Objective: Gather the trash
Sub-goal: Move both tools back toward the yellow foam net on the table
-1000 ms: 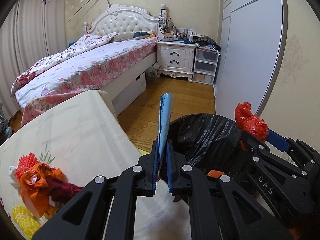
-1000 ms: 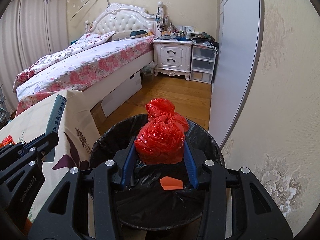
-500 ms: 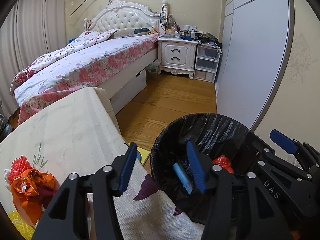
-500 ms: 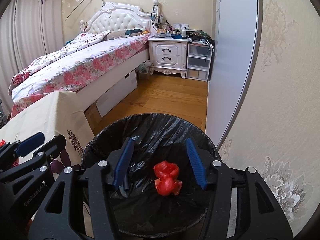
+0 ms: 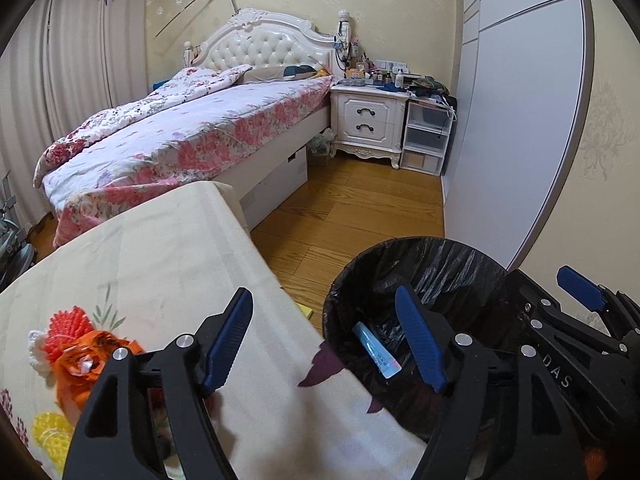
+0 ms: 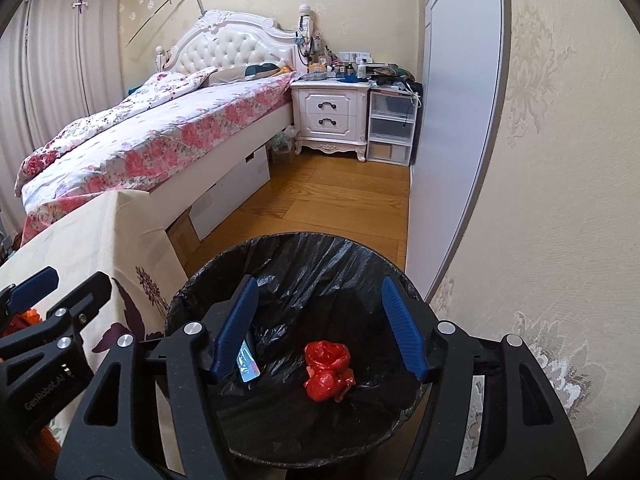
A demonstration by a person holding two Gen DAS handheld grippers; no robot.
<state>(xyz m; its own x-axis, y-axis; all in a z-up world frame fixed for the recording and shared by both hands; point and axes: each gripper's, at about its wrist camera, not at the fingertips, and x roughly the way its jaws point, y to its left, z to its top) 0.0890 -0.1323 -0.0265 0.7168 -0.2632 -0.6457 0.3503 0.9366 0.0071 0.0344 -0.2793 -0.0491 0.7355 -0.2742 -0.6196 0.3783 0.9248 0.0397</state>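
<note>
A round bin with a black liner [image 5: 452,264] [image 6: 320,256] stands on the floor beside the table. Inside it lie a light blue packet [image 5: 376,350] [image 6: 247,364] and a crumpled red plastic bag [image 6: 328,370]. My left gripper [image 5: 332,340] is open and empty, over the table edge and the bin's left rim. My right gripper [image 6: 320,330] is open and empty, right above the bin's mouth. An orange wrapper [image 5: 86,364] lies on the table at the left, next to crocheted pieces.
The table has a cream floral cloth [image 5: 160,264]. A bed [image 5: 192,136] with a flowered cover stands behind it, then a white nightstand [image 5: 370,120] and plastic drawers [image 5: 426,136]. A wardrobe [image 5: 516,120] and wall close off the right. Wooden floor [image 5: 352,208] lies between.
Both grippers opened. The blue packet fell from the left gripper and the red bag from the right gripper into the bin. Both grippers stay near the bin.
</note>
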